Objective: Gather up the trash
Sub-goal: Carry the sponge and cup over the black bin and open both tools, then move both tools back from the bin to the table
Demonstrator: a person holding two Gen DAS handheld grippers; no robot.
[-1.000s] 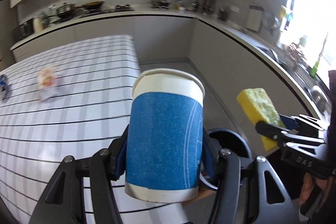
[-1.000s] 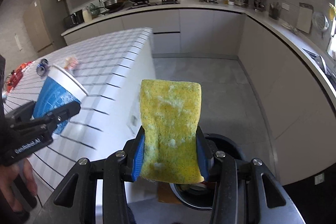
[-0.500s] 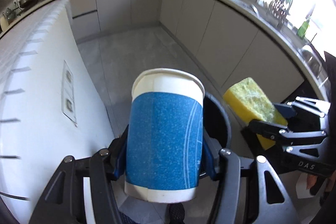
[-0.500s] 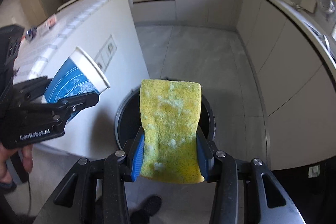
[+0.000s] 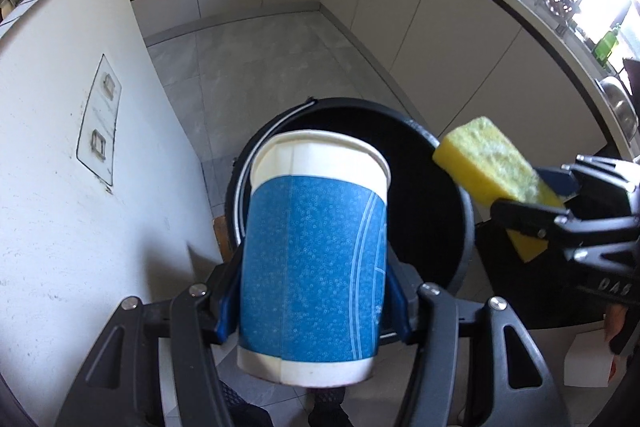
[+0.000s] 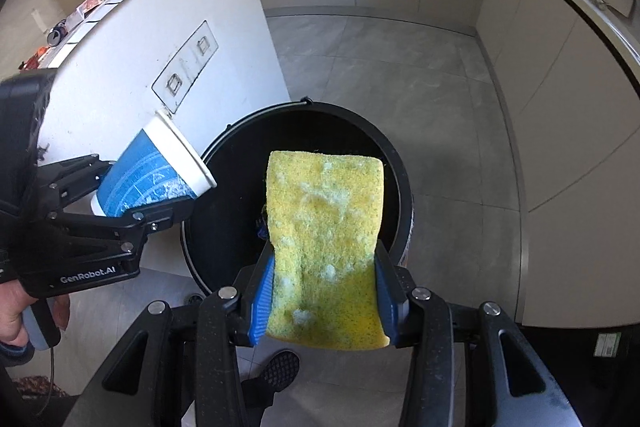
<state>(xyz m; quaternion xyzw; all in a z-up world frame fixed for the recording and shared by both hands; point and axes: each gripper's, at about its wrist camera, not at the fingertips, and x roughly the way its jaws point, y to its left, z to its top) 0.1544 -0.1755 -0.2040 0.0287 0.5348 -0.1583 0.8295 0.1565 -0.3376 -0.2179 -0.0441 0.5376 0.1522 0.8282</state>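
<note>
Kitchen floor: bin (image 5: pixel 464 195) stood open beyond both sets of fingers.
Left gripper (image 5: pixel 314 303): clenched on cup (image 5: pixel 316 259), ready to drop.
Right gripper (image 6: pixel 324 291): clenched on sponge (image 6: pixel 326 239), likewise.

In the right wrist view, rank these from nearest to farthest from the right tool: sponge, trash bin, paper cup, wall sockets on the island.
1. Sponge, clamped in the right tool.
2. Trash bin, just below.
3. Paper cup, to the left.
4. Wall sockets, upper left.

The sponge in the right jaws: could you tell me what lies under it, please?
Under the sponge stands an open black bin on the floor, its mouth right below. The inside is dark, so its contents cannot be made out, and the sponge covers part of the opening.
</note>
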